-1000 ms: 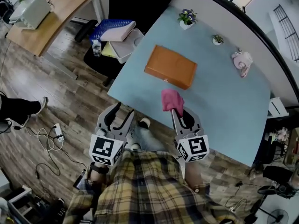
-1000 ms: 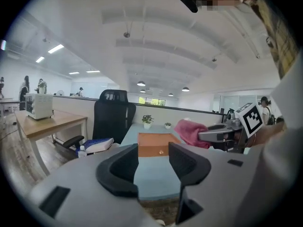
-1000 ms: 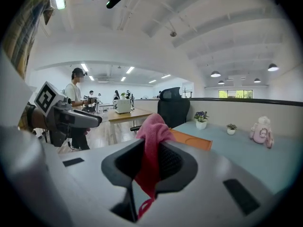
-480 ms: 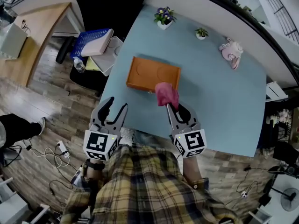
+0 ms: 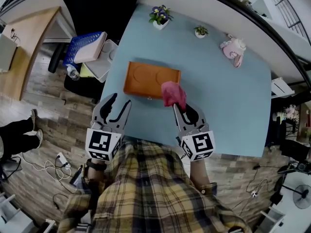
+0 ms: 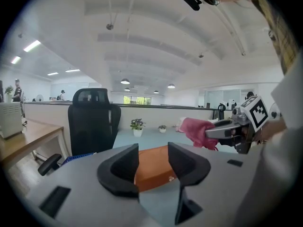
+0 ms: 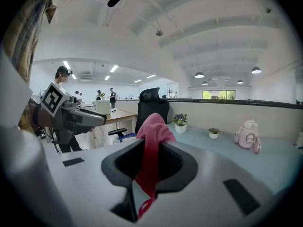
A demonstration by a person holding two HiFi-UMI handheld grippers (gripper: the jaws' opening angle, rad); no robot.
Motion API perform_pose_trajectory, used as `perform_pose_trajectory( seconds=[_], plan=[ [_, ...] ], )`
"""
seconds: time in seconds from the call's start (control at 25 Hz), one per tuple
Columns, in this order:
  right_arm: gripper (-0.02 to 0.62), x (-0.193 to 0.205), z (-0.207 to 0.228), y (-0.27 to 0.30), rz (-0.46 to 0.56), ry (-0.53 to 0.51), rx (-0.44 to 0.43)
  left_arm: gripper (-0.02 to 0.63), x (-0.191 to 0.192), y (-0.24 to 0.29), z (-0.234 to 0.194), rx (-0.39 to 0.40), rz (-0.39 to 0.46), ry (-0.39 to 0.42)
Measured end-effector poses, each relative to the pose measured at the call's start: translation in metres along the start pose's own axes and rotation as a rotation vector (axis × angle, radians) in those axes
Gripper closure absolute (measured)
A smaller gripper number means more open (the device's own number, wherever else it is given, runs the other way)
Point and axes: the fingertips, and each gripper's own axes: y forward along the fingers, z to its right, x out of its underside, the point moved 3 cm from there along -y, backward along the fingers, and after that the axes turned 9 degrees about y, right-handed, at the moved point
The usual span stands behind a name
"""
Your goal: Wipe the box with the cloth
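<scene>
Nearest to the person in the plaid shirt, the left gripper [image 5: 118, 101] is held out short of the table [image 5: 223, 106]. Its jaws stand well apart with nothing between them. Its own view only looks through the gap at the box [image 5: 150, 80] further off.

The right gripper [image 5: 185, 111] is just beyond, over the table's near edge. Its jaws are closed on the pink cloth [image 5: 173, 93], which bunches up past the tips.

The orange box lies flat on the blue table toward its left side. From the head view the cloth overlaps the box's near right corner. I'd call this the approach: the cloth is brought to the box and the wiping proper is not yet begun.

From overhead I can't tell whether the cloth touches the lid. The left gripper view suggests it hangs a little above. The next move, as I judge it, is to lower the bunch onto the lid and draw it leftward along the top. The free gripper is placed well to steady the box if it slides.

The right gripper view shows the grip plainly, with a tail of cloth running down between the jaws. The box is hidden there behind cloth and jaws. The left gripper view gives the box's near face with a small clasp, and the other gripper side-on. Only the head view lays out the whole table.

Along the far edge stand a flower pot [image 5: 160, 16], a small plant [image 5: 200, 31] and a pink toy [image 5: 233, 50], all well apart from the box.
</scene>
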Motion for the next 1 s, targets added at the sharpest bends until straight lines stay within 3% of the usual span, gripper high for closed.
perform_pose_trajectory(
  seconds=[0.6, 1.0],
  plan=[
    [0.525, -0.018, -0.021, 0.024, 0.005, 0.043, 0.145, 0.434, -0.006, 0.043, -0.039, 0.168, 0.004, 0.039],
    [0.525, -0.024, -0.031, 0.056, 0.001, 0.035, 0.208, 0.434, 0.016, 0.058, -0.062, 0.266, -0.03, 0.047]
  ],
)
